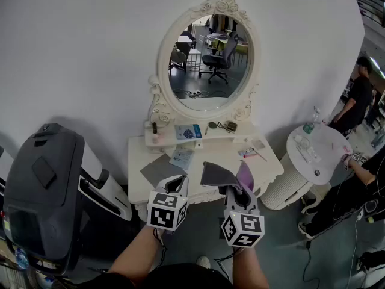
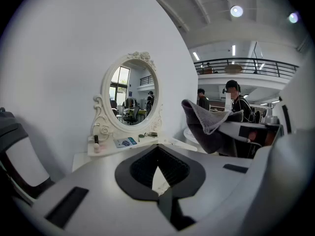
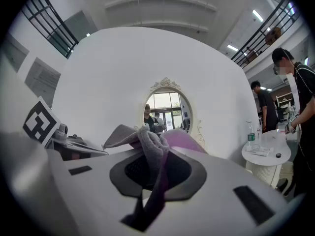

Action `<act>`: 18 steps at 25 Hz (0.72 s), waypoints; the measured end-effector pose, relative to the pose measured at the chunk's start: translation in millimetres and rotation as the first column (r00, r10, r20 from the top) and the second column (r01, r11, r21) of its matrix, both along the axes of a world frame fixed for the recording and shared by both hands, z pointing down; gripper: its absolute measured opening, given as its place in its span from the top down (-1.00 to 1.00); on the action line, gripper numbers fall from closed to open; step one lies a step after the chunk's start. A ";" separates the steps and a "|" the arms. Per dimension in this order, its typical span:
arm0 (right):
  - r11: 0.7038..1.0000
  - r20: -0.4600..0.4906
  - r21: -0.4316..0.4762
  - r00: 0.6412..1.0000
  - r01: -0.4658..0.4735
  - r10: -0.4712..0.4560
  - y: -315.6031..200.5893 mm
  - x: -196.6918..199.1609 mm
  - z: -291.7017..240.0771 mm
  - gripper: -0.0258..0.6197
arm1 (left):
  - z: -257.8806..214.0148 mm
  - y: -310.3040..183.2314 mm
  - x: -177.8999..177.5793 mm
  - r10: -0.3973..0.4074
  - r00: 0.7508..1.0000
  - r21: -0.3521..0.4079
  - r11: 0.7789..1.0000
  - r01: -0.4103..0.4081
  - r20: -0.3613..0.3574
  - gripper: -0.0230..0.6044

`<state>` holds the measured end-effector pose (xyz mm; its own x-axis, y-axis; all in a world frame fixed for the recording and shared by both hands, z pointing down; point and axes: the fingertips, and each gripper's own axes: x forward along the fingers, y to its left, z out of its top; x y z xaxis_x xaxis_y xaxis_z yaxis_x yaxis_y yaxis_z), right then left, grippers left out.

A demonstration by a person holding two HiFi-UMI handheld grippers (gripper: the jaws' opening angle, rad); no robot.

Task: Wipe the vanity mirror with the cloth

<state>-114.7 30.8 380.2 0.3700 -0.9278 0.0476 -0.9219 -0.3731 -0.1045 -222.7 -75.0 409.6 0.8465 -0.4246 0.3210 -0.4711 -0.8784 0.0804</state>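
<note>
My right tongs (image 3: 151, 177) are closed on the cloth (image 1: 220, 174). They pinch one bunched fold, so most of the cloth stands loose above and ahead of the tips. My left tongs (image 2: 158, 175) are closed on nothing, just to the left of the right pair. Both hang over the near edge of the surface (image 1: 267, 164), well short of the mirror (image 1: 207, 56), so I judge the wipe not yet begun.

The narrow pinch may let the cloth slide out under pressure, and hard tips could then meet the glass. Ahead of the tongs, below the mirror, a shelf (image 1: 210, 141) carries a small bottle (image 1: 154, 127) and other small things, which a trailing flap could sweep off. A heavy push might rock the mirror.
</note>
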 end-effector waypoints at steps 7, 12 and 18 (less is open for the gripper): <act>1.000 0.006 -0.006 1.000 0.012 -0.012 -12.1 35.3 0.6 0.77 | 2.0 -10.3 28.5 -0.012 1.000 -0.028 1.000 0.012 0.027 0.92; 0.999 0.025 0.016 0.999 0.032 -0.032 -17.2 63.0 -2.7 0.77 | -3.4 -13.0 54.3 -0.030 0.999 -0.017 0.999 0.031 0.029 0.92; 0.997 0.025 0.044 0.998 0.062 -0.063 -10.1 96.6 -9.6 0.77 | -2.5 -8.2 90.9 -0.045 0.998 -0.016 0.999 0.046 0.039 0.92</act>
<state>-18.2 20.6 370.6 0.3107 -0.9504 0.0163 -0.9399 -0.3098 -0.1436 -131.8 -83.3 407.2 0.8135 -0.4565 0.3603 -0.5134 -0.8547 0.0762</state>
